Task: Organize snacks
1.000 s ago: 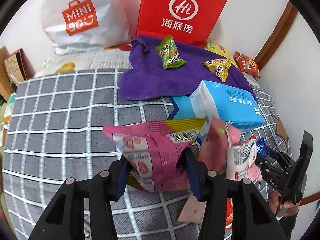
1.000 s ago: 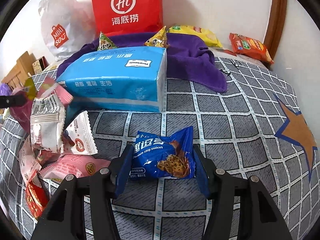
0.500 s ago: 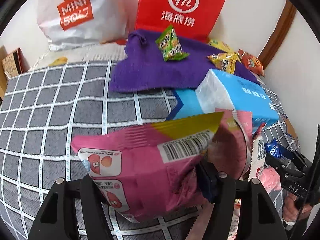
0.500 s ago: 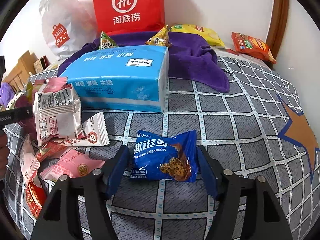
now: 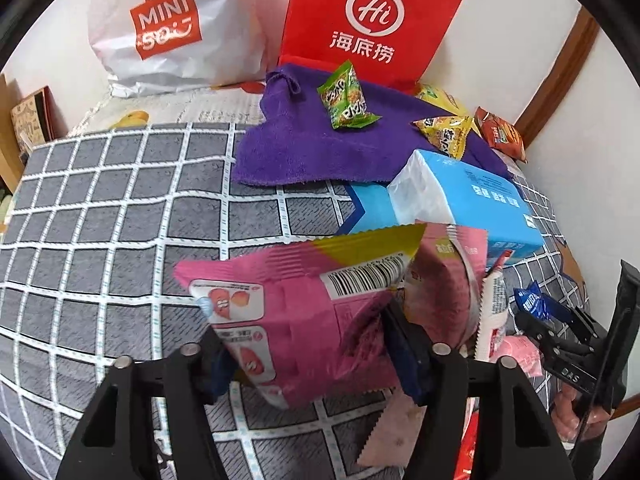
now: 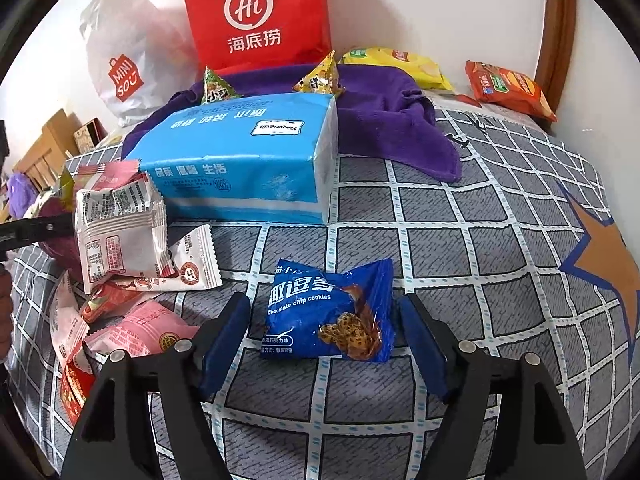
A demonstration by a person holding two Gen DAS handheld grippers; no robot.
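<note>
My left gripper point(image 5: 308, 344) is shut on a pink snack bag point(image 5: 304, 300) and holds it above the grey checked bedcover point(image 5: 120, 216). More pink and white packets point(image 5: 452, 280) hang beside it. My right gripper point(image 6: 324, 340) is open around a blue chocolate chip cookie packet point(image 6: 332, 312) that lies flat on the cover point(image 6: 480, 240); the fingers stand clear of it on both sides. A pile of pink, white and red snack packets point(image 6: 120, 248) lies to its left.
A blue tissue pack point(image 6: 244, 160) lies mid-bed. Behind it a purple towel point(image 5: 320, 148) carries a green packet point(image 5: 348, 100) and a yellow packet point(image 5: 444, 132). A red Hi bag point(image 5: 372, 24), a white Miniso bag point(image 5: 168, 28) and orange chips point(image 6: 508, 88) stand by the wall.
My right gripper has opened and let go of the blue cookie packet, which now lies on the cover. My left gripper has lifted the pink bag and shifted slightly.
</note>
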